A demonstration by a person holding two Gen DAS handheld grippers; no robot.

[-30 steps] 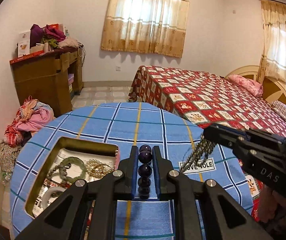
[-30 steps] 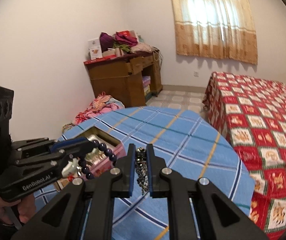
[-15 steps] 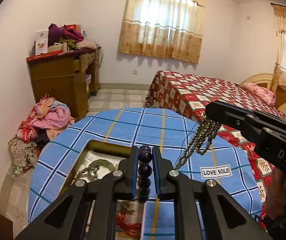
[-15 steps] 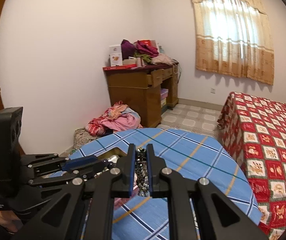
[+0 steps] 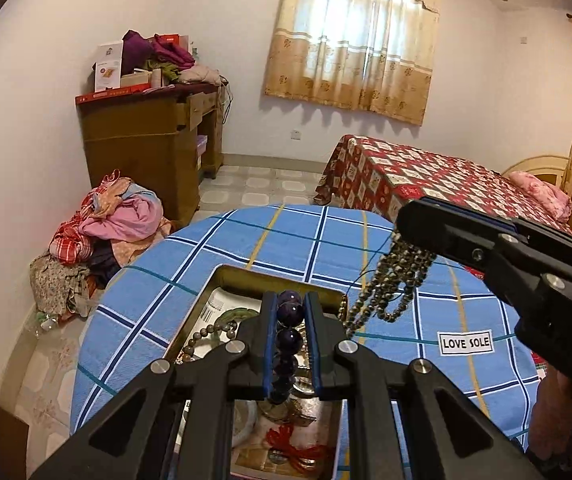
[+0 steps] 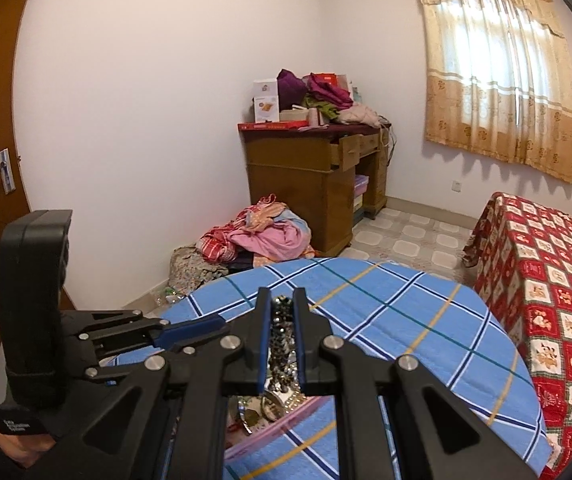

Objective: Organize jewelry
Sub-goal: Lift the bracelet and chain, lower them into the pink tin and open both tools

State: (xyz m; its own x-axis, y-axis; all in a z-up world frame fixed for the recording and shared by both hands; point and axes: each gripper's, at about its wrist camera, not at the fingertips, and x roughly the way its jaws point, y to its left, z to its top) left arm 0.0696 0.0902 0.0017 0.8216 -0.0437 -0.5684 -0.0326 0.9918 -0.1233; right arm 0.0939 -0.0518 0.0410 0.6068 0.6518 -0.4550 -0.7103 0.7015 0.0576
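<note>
**Both strands held above the open box**

We see the left gripper (image 5: 290,312) nearly closed, its pads pinching a string of dark purple beads (image 5: 289,338) directly over the open jewelry box (image 5: 246,276); the right gripper (image 6: 282,312) is likewise clamped, on a bunched bronze bead necklace (image 5: 395,280) that dangles beside the box's far right corner; the box sits on the blue checked tablecloth (image 5: 305,236), other jewelry inside.

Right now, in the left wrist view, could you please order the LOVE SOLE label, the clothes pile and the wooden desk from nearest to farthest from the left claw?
1. LOVE SOLE label, on the tablecloth, right of the left claw.
2. Clothes pile, on the floor, left.
3. Wooden desk, against the left wall.
</note>
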